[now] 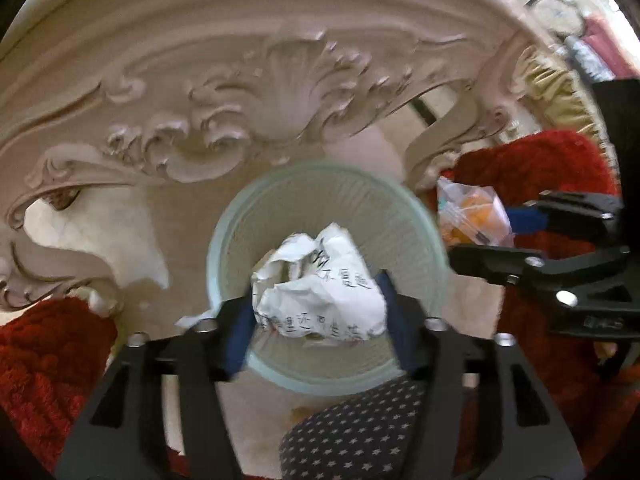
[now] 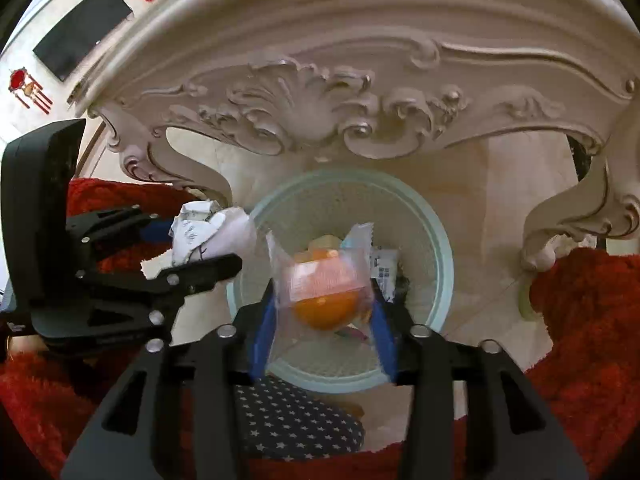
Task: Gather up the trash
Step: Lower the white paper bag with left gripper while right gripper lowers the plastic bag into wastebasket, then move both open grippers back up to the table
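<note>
Both loads hang over the bin (image 1: 224,248) at frame centre. Your left tool (image 1: 316,308) is clamped on the paper (image 1: 320,292), your right tool (image 2: 324,312) on the wrapper (image 2: 320,280). Next, I'd say: spread each and drop.
</note>
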